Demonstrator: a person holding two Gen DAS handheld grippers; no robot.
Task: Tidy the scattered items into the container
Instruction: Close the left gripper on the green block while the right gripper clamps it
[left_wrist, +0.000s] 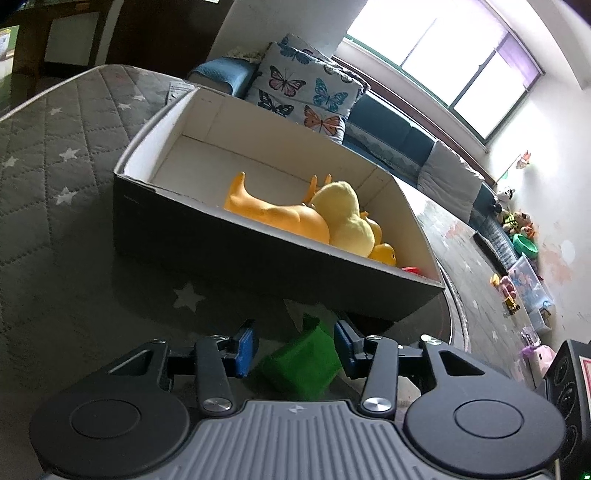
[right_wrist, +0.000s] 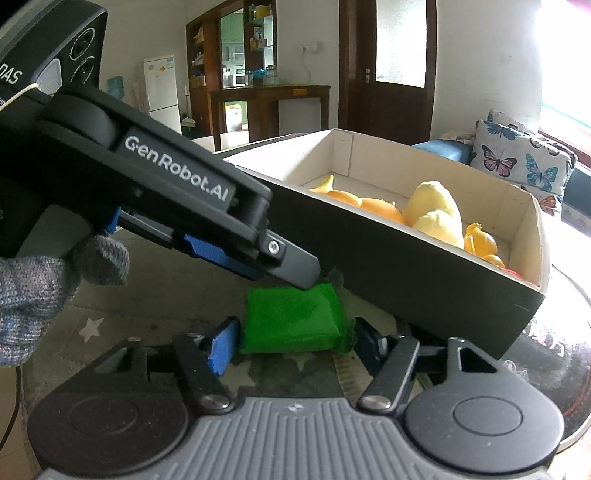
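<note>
While both of your grippers crowd the same spot on the grey quilted star-print cover (left_wrist: 55, 177), the soft green rectangular pouch (right_wrist: 295, 319) lies flat on that cover just in front of the near wall of the dark-sided, white-lined cardboard box (left_wrist: 229, 243), outside it. Your right gripper (right_wrist: 295, 341) straddles the pouch from its own side: the blue pad on the left sits at the pouch's left edge, the darker pad on the right sits at its right edge, and whether they actually press the fabric cannot be told, since the contact lines are blurred. Your left gripper (left_wrist: 295, 343) comes in from the other side; in its own view the green pouch (left_wrist: 299, 358) sits between its two blue pads with a visible gap on each side, so those fingers stand apart and are not clamped. In the right view, the left gripper's black finger (right_wrist: 295, 269) slants down and its tip meets the pouch's upper edge. Your grey knitted glove (right_wrist: 40, 280) wraps the left handle. Inside the box lie an orange rubber toy with upturned legs (left_wrist: 273, 210), a pale yellow plush toy (left_wrist: 343, 214) resting against it, and a small yellow toy (left_wrist: 384, 253) near the right corner, with a scrap of red beside it. A butterfly-print cushion (left_wrist: 306, 92) stands beyond the box.
</note>
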